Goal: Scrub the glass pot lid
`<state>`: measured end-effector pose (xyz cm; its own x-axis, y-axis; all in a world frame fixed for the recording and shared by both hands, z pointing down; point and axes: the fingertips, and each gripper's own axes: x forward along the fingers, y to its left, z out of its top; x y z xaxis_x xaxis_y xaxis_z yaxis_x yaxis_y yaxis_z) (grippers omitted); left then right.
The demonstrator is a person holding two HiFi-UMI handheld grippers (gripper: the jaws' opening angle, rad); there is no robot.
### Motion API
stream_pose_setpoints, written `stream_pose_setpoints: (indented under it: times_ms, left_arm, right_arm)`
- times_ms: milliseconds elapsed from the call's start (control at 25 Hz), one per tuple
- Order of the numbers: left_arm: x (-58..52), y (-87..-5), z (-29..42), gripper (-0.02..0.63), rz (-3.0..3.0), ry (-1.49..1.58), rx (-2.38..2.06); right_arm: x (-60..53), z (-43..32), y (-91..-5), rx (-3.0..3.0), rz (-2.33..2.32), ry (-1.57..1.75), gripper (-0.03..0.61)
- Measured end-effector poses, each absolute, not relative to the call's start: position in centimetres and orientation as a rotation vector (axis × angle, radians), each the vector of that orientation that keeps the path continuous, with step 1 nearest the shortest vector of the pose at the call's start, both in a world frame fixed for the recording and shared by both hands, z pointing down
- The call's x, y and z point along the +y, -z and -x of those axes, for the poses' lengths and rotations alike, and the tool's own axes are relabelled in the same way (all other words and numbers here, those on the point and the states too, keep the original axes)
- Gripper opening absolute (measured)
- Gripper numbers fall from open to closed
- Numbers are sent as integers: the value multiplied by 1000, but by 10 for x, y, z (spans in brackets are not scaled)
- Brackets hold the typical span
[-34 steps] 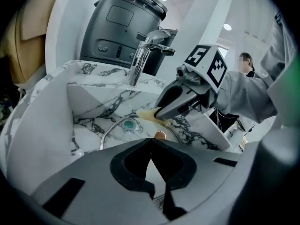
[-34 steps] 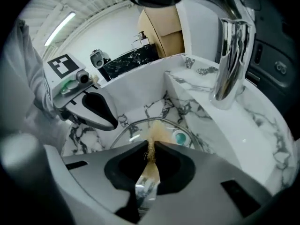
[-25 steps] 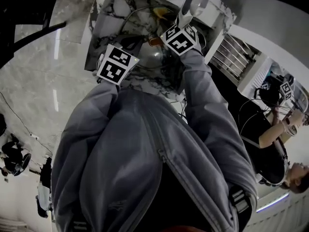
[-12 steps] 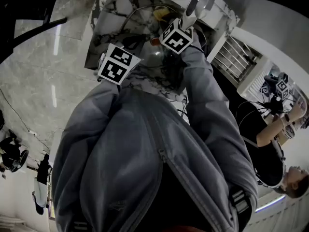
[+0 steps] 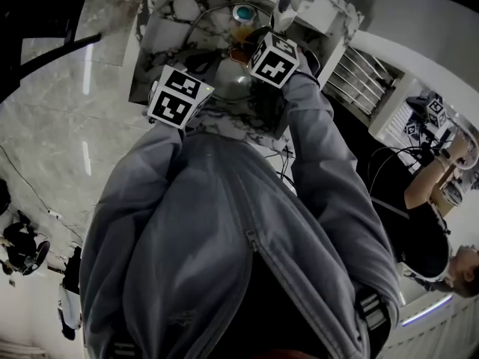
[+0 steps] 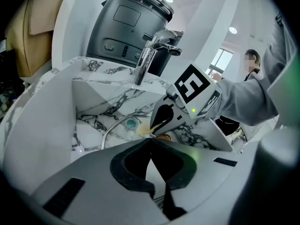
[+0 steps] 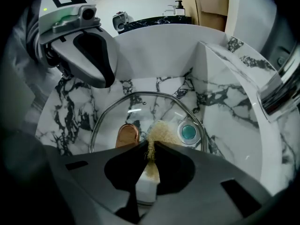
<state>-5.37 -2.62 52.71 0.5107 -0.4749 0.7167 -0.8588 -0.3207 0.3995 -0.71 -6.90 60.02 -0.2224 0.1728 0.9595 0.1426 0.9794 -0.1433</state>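
The glass pot lid lies in the marble sink, its steel rim round and its copper knob facing up. My right gripper is shut on a tan fibrous scrubber, which rests on the glass beside the knob. In the left gripper view that gripper comes down from the right onto the lid. My left gripper is shut at the lid's other side, its tip just off the rim. Whether it touches the lid I cannot tell.
A teal drain plug shows through the glass. A chrome faucet stands at the sink's back, with a black appliance behind it. The sink walls rise close on all sides. Another person stands to the right.
The right gripper has shifted a little across the lid and rolled. The left gripper has stayed put. The drain plug has come into the head view.
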Motion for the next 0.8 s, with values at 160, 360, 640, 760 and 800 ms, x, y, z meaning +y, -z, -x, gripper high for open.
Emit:
stream_pose_setpoints:
  times_ms: [160,360,640,760,800]
  left_arm:
    - [-22,-518,49,17,-1982,-609,-1085]
    - [-17,-509,43,17,-2011,-603,-1087]
    - [-6,-498,32,17,-2054,-608,-1081]
    - [-2,-495,27,17,-2069,-617,-1076]
    - [-1,-495,27,17,-2073,-621,-1075]
  right_arm:
    - [-60,2,-587,-1801,228,-14,52]
    - [-43,-6,-575,-1816,181,18,52]
    - [-9,-14,-563,-1845,150,56,52]
    - [11,-19,-567,-1839,163,51,54]
    - [16,-20,-569,-1834,171,51,54]
